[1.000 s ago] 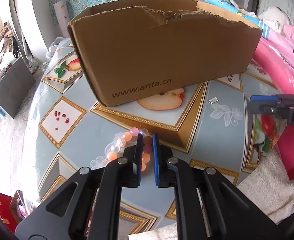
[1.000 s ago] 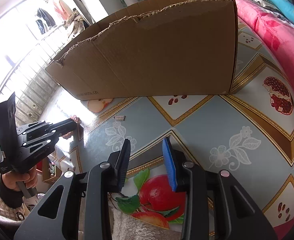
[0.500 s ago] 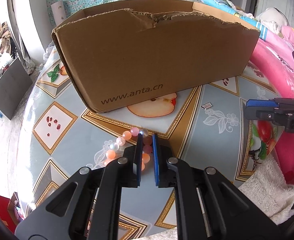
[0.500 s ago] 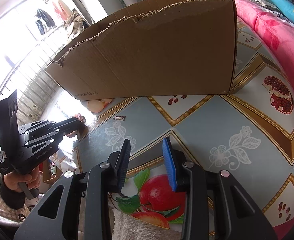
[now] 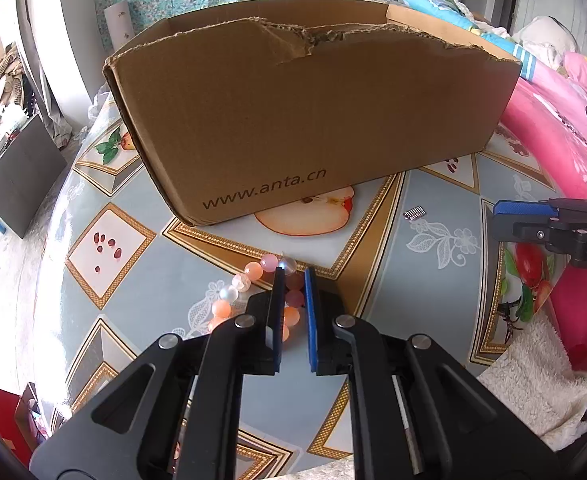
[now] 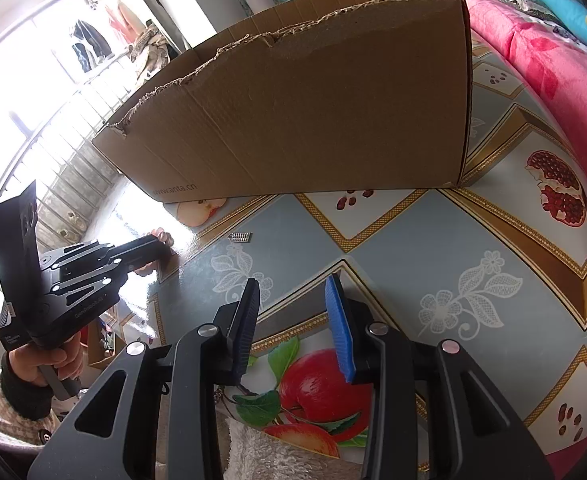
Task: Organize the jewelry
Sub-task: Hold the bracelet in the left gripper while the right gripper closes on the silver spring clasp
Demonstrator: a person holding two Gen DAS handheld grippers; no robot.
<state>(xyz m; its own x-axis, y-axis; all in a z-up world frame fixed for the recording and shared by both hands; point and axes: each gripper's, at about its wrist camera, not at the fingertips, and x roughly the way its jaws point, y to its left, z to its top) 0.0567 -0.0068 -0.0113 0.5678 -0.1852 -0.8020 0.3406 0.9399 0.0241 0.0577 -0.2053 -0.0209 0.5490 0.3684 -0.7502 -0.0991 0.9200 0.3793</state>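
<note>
Pastel bead bracelet [image 5: 249,284] pinched by left tool [image 5: 292,280] (right tool [image 6: 293,292] gapes, empty).

Cardboard box [image 5: 309,120] at table [image 5: 433,280] rear; bead bracelet [image 5: 249,280] before it; small clip [image 5: 414,213] to right.

Left gripper [image 5: 293,280] fingers [image 5: 278,304] around bead bracelet [image 5: 253,292]

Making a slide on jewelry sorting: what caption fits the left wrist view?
Left gripper shut on a pink-and-orange bead bracelet in front of a torn cardboard box.
</note>
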